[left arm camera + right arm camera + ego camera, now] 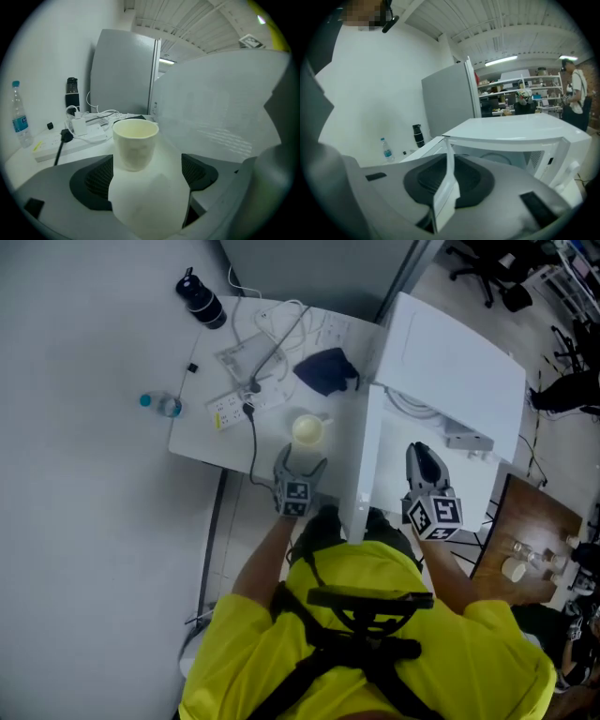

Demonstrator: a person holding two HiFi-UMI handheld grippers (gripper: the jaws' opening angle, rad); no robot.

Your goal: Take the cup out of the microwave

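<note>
Far left of the microwave (457,371), a water bottle (161,405) and a black flask (201,300) stand at the outer edge of the white table (197,444), with a power strip (230,409) and its cables between them and the oven. The cup (307,429) stands upright on the table outside the microwave, just left of the open door (366,460). The left gripper (302,457), also left of the door, points at the cup with its jaws spread wide. In the left gripper view the cup sits at the mouth of the gap, level with the pads; contact with either pad cannot be made out. Right of the door, before the microwave's open cavity, the right gripper (422,451) has its jaws drawn almost together, leaving only a thin slit and holding nothing. The door's edge lines up with that slit in the right gripper view
</note>
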